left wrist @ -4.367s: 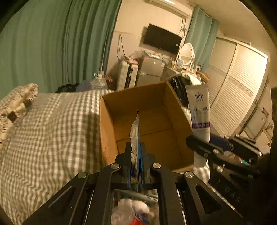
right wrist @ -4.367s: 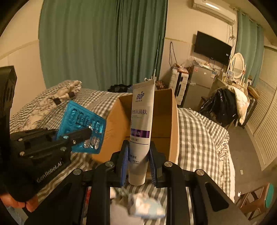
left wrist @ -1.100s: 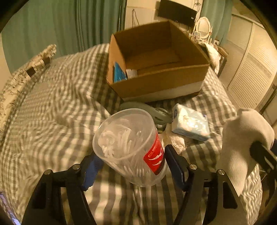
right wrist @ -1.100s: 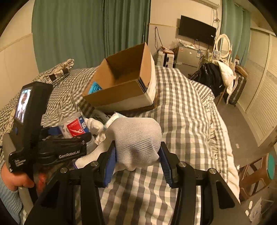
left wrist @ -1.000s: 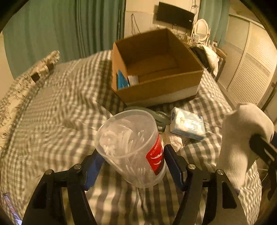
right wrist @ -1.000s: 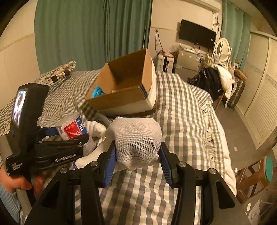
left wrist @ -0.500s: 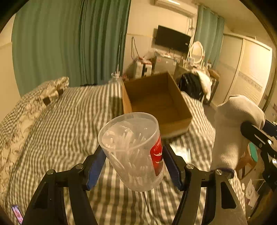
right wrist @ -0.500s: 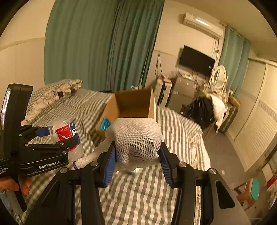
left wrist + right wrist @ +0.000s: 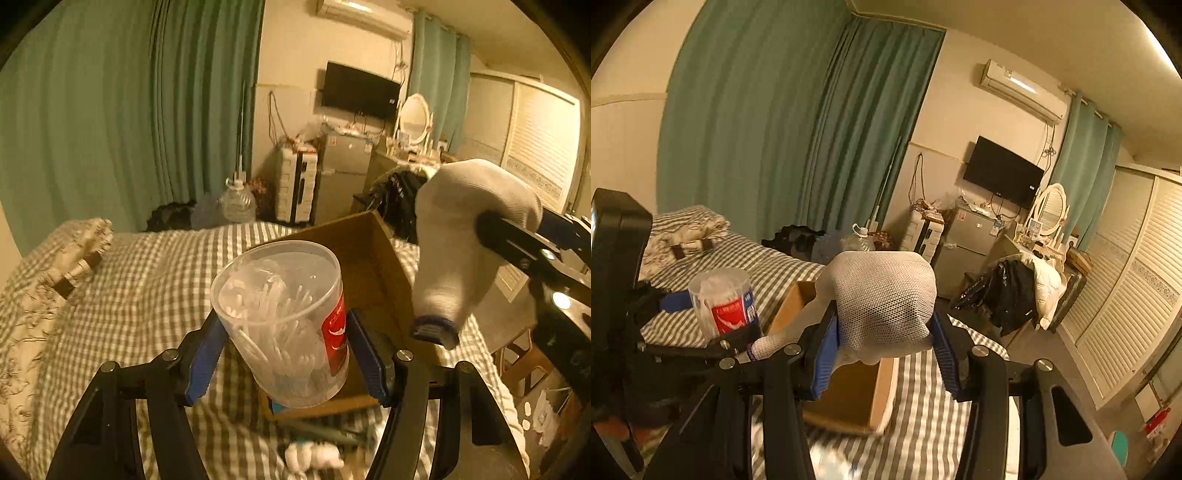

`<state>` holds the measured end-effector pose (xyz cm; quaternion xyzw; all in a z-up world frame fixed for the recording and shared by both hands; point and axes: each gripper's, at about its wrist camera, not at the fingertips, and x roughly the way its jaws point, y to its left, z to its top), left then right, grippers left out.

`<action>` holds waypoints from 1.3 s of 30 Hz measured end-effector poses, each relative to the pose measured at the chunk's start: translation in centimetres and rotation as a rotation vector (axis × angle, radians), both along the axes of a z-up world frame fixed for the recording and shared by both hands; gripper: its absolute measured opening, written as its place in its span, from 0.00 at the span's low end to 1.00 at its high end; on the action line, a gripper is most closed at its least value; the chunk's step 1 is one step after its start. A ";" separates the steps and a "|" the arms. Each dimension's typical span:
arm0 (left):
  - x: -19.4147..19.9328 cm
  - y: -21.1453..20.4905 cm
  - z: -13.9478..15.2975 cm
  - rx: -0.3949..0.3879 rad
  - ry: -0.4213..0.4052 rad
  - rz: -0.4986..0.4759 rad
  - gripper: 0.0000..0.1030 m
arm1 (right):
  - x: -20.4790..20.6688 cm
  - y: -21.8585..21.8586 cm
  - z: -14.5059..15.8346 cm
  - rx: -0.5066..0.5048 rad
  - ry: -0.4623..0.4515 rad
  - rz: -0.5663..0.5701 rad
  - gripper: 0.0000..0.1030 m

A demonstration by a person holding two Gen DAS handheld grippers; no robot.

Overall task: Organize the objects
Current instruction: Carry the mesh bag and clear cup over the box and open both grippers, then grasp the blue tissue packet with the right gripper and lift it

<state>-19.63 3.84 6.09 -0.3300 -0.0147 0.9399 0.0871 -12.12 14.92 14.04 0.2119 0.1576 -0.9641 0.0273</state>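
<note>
Above the checked bed (image 9: 140, 280), left gripper (image 9: 286, 354) clamping a clear cotton-swab tub (image 9: 284, 317), right gripper (image 9: 882, 350) pinching a white mesh glove (image 9: 882, 306), brown cardboard box (image 9: 373, 266) sitting beyond

Each wrist camera looks forward along its gripper's fingers, angled slightly down. Both views share the cardboard box (image 9: 373, 258) (image 9: 849, 384) just ahead and the bed (image 9: 147, 280) (image 9: 768, 266).

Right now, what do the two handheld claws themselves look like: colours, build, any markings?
Both are alike: the left claw and right claw have matte black angular frames with cut-out openings and silver round bolts at the joints. Each finger carries a blue ribbed pad on its inner face. Seen from the right wrist view, the left claw's body is a bulky black handle with a small screen edge; any lettering is unreadable here.
</note>
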 end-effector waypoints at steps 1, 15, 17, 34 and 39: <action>-0.9 0.2 -1.0 -0.007 -0.018 0.004 0.65 | -1.8 -0.2 -0.8 0.005 -0.016 -0.006 0.45; -4.3 0.4 -8.1 0.049 -0.135 -0.060 0.81 | -10.7 0.8 -8.4 -0.108 -0.121 -0.017 0.80; -3.2 0.3 -7.1 0.027 -0.103 -0.053 0.88 | -9.3 1.2 -8.0 -0.121 -0.096 -0.024 0.81; 12.6 -4.1 2.2 -0.112 0.106 0.040 1.00 | 8.1 4.7 0.9 -0.168 -0.035 -0.008 0.95; 15.0 -4.9 1.0 -0.104 0.105 0.076 1.00 | 11.9 3.6 0.7 -0.151 -0.006 0.004 1.00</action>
